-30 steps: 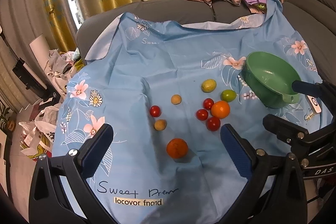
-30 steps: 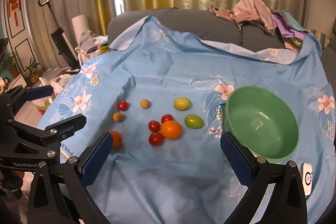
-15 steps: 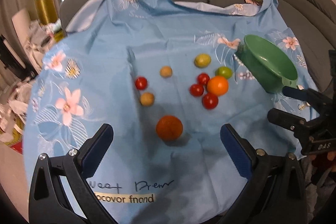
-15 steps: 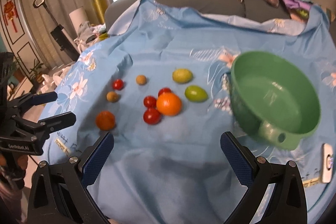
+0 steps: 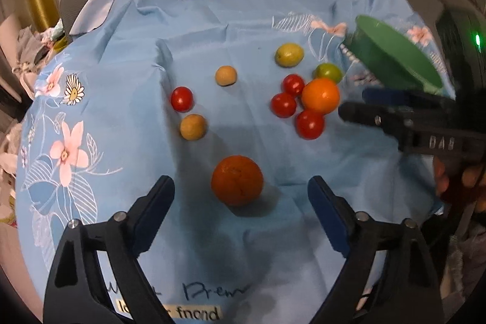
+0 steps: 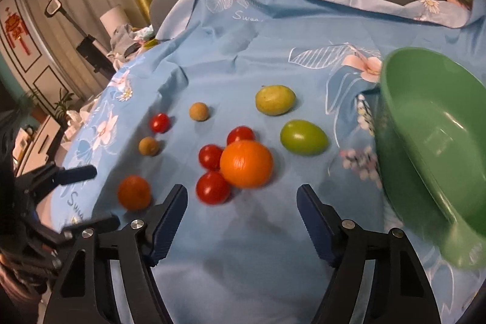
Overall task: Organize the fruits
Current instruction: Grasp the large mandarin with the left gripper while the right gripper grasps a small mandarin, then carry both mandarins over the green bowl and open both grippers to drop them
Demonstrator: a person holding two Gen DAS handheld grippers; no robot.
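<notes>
Both tools dropped closer to the fruit: left tool [image 5: 240, 199], jaws apart, lines up on dark orange [image 5: 237, 181]; right tool [image 6: 241, 204], also apart and empty, nears bright orange [image 6: 246, 164]. Green bowl [image 6: 425, 141] empty; first grasps likely next.

Left hand-held gripper [image 5: 240, 202], right hand-held gripper [image 6: 241, 208]: jaws spread, nothing held.

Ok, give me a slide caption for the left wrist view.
Open left gripper lined up on a dark orange, fruit scattered across blue cloth.
</notes>
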